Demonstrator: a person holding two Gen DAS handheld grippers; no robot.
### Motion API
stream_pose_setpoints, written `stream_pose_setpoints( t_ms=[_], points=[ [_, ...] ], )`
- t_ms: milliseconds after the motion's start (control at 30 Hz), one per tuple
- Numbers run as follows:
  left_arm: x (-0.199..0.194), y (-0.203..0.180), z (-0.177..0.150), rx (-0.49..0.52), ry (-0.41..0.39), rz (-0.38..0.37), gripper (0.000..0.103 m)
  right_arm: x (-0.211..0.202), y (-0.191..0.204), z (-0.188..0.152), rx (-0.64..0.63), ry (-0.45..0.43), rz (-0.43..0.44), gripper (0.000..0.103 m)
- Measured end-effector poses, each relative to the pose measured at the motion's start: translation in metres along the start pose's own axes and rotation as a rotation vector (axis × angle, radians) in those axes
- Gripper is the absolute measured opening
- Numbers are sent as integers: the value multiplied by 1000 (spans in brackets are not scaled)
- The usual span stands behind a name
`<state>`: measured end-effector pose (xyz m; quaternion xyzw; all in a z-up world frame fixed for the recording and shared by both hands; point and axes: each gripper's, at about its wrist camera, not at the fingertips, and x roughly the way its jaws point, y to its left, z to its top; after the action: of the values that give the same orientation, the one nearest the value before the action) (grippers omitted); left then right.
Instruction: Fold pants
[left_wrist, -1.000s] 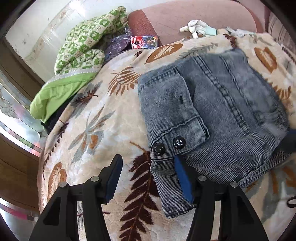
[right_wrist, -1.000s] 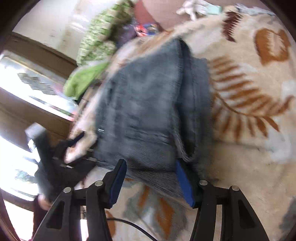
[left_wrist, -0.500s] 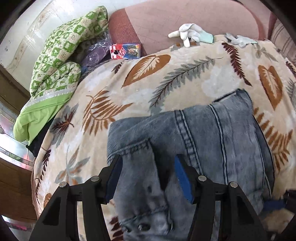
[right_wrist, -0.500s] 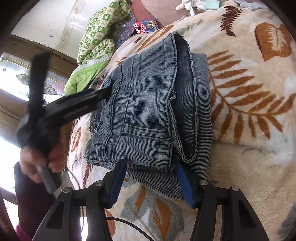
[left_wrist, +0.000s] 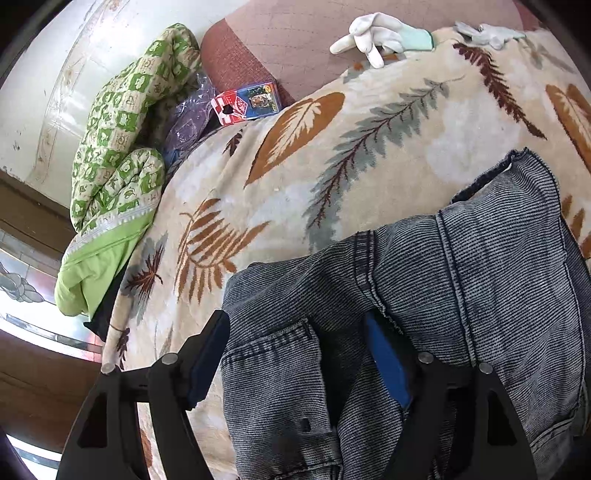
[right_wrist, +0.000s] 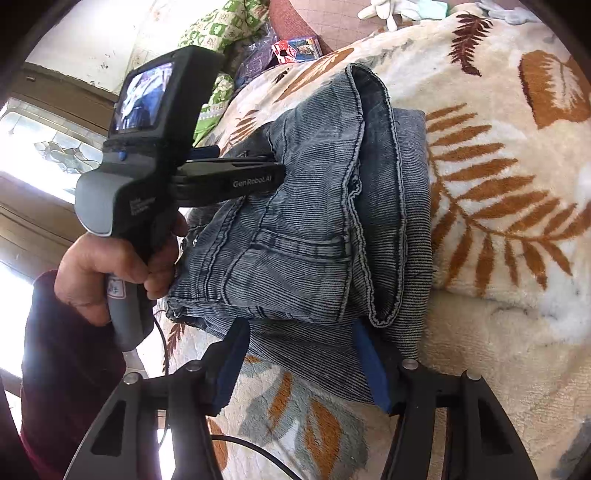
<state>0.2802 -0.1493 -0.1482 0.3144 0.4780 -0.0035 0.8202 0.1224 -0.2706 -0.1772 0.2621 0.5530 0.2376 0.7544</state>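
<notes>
**Folded jeans lie between my two grippers, long side running left to right**

The jeans (right_wrist: 325, 221) sit folded into a thick bundle on the leaf-patterned blanket (right_wrist: 498, 184). From my right gripper (right_wrist: 301, 360) the bundle lies straight ahead at twelve o'clock, its near edge right at my fingertips; the pads stand spread with a lower layer of denim between them, not pinched as far as I can see.

My left gripper (left_wrist: 297, 352) comes in from the bundle's left end, at about nine o'clock in the right wrist view. Its jaws have just been opening, and now they stand wide with a fold of denim between the pads but no squeeze on it.

The doubled-over edge with its stacked hems runs from twelve to six o'clock on the bundle's right side, away from my left hand (right_wrist: 118, 266). I judge the fold nearly done: my left gripper is nearer the waistband end, my right nearer the long near edge.
</notes>
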Motion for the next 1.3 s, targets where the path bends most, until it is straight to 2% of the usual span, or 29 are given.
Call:
stream_pose_setpoints(
  t_ms=[133,267,400,467,567,700,833,933,1033,1167,1300],
  points=[
    [-12,18,-10,-76,-17,-75,76,2,4,-1,-5,-3,-1,63],
    [-33,28,-23,-69,-72,-72,76,3,2,1,6,8,18,63],
    [-48,47,-42,-77,-105,-56,76,-14,-4,6,50,-9,123,63],
    [-45,58,-52,-87,-82,-58,76,-26,-5,9,47,-50,171,63],
    [-42,67,-75,-83,-54,-49,76,-26,-13,12,93,-54,235,63],
    [-37,62,-105,-39,-56,-48,76,-2,-25,12,180,12,168,63],
    [-38,57,-109,-26,-64,-18,76,2,-29,14,226,16,201,63],
    [-48,60,-107,-32,-76,-18,76,-7,-23,15,204,-15,188,63],
    [-58,62,-112,-39,-102,-59,76,-18,-22,21,192,-60,207,63],
    [-55,51,-121,-15,-79,-77,76,-31,-17,36,178,-162,316,65],
    [-51,45,-126,-28,-68,-76,75,-12,-9,48,179,-151,379,65]
  ],
)
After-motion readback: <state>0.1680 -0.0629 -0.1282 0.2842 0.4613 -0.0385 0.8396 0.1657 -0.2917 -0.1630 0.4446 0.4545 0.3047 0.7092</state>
